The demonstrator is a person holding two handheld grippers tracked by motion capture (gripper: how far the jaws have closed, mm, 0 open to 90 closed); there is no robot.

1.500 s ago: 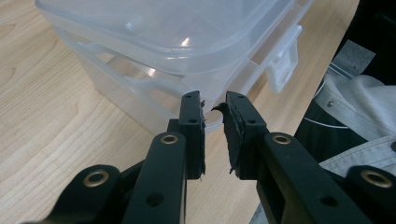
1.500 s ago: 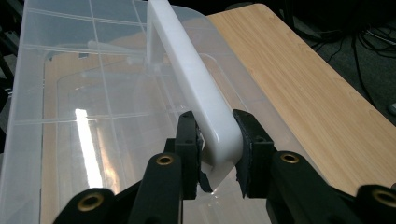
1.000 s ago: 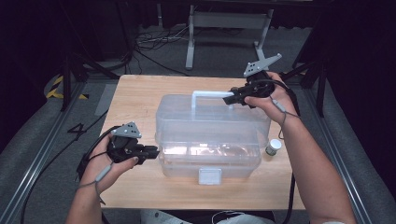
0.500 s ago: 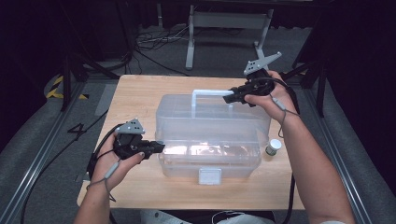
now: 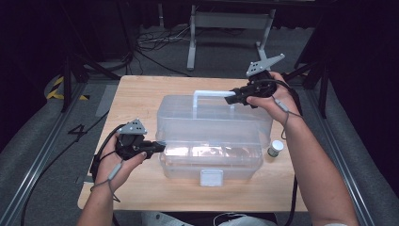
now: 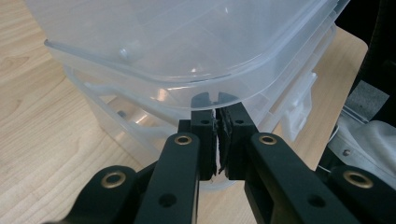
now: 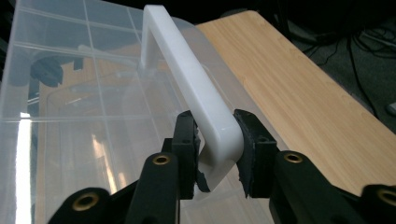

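Note:
A clear plastic box with a white handle raised on its lid stands in the middle of the wooden table. My left gripper lies level at the box's left end. Its jaws have just been closing and are shut, pads together with nothing between them. In the left gripper view its tips sit just under the lid's rim. My right gripper straddles the handle's right corner. Its jaws have just been opening, and a thin gap shows beside the handle.
A white latch sits on the box's near side. A small capped jar stands on the table right of the box. Cables and a metal stand lie on the floor beyond the table's far edge.
My left gripper has slid a little to the right, up against the box's left end, and its jaws have come together. The right hand has kept its place at the handle.

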